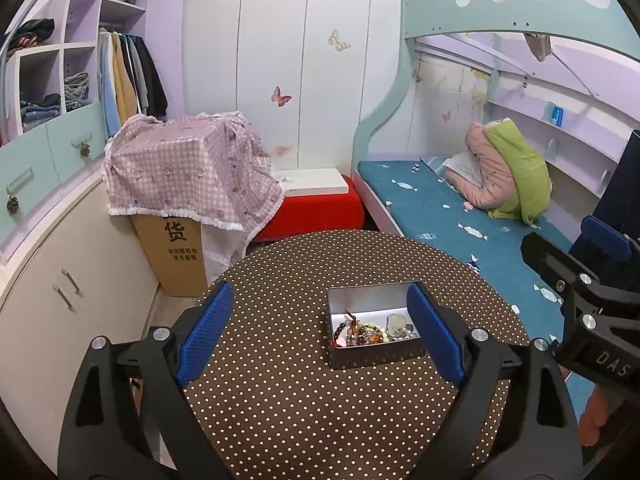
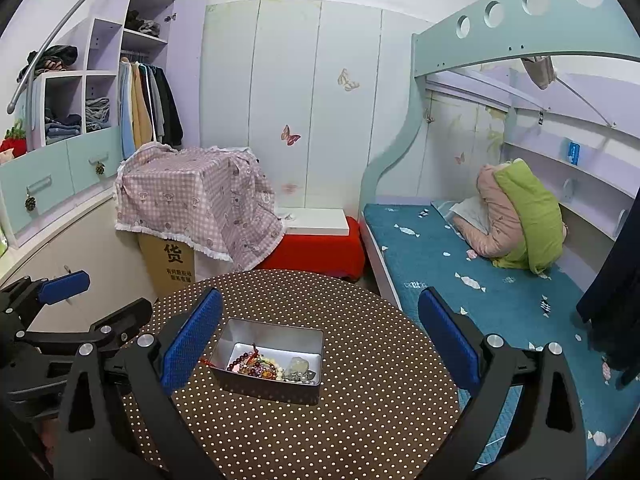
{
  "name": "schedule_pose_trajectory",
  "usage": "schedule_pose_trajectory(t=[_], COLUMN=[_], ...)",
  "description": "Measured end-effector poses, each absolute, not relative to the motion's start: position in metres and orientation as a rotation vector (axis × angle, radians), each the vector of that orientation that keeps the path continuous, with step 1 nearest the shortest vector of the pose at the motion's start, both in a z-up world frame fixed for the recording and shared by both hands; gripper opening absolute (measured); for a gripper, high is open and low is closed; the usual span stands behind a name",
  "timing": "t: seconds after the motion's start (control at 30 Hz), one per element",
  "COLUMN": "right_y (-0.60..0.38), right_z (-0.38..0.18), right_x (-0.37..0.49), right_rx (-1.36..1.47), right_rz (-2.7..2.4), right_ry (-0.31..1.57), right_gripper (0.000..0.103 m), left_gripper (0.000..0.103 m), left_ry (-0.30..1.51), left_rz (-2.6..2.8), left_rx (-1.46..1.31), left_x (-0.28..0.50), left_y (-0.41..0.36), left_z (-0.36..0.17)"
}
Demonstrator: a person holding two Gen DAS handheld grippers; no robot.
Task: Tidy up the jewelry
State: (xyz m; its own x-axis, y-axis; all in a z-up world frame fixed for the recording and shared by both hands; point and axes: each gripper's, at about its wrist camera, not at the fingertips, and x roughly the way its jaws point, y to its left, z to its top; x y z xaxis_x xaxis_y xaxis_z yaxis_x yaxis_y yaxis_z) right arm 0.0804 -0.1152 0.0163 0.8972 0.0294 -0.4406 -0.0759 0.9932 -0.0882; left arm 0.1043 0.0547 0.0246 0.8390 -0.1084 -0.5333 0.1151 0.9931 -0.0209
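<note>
Your left gripper (image 1: 320, 332) has its two blue ribbed pads spread wide and holds nothing; your right gripper (image 2: 320, 340) is also wide and empty. Both hang above the round table with the brown cloth of white dots (image 1: 280, 400). In the left wrist view, the open rectangular silver metal tin (image 1: 374, 324) lies between the pads, a little toward 1 o'clock from the middle, and the right pad partly covers its right end. In the right wrist view the same tin (image 2: 272, 360) sits near the left pad, about 11 o'clock from the centre. Inside it, at the near side, lies the tangled heap of bead bracelets in dark red, amber and cream (image 1: 360, 334), and just to the right a pale translucent stone with some grey pieces (image 2: 300, 368). I judge the bracelets to be light, limp and smooth, so they can slip or drag their neighbours out together; take one loop where it rises free of the heap. The thin tin may slide on the cloth, so steady its wall with the other gripper.
</note>
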Motion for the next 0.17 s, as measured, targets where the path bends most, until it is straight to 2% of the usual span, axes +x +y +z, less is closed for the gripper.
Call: schedule_pose_trajectory(t=[0.17], right_y=[-0.1149], right_z=[0.0164], right_x=[0.0797], right_rx=[-0.104], right_rz=[0.052], right_ry=[0.453], right_gripper=[0.095], left_gripper=[0.089], left_ry=[0.567], left_rz=[-0.124], left_rx=[0.009], left_x=[0.1034], left_y=[0.053], left_z=[0.0246])
